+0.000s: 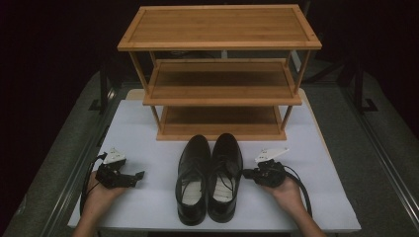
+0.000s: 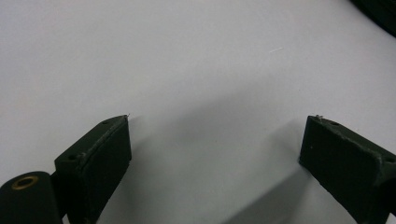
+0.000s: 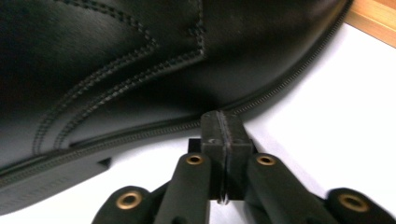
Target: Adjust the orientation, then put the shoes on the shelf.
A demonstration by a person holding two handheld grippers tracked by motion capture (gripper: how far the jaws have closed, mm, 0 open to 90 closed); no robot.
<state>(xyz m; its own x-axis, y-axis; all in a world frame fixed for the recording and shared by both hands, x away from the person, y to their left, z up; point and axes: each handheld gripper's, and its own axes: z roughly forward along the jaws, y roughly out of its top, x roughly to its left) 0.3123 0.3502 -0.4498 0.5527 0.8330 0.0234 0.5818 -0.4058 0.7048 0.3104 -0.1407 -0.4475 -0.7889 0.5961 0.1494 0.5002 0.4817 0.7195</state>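
A pair of black leather shoes (image 1: 209,178) stands side by side near the front edge of the white table (image 1: 148,128), toes toward a three-tier wooden rack (image 1: 220,74) at the back edge whose visible shelves carry nothing. The right gripper (image 1: 245,173), held in a hand (image 1: 285,191) near the front right corner, points at the outer side of the right shoe (image 3: 140,70); its jaws are pressed together with nothing between them, the tips at the sole's welt. The left gripper (image 1: 140,175), in the other hand (image 1: 99,195) near the front left corner, lies well apart from the shoes, jaws spread wide over bare tabletop and holding nothing.
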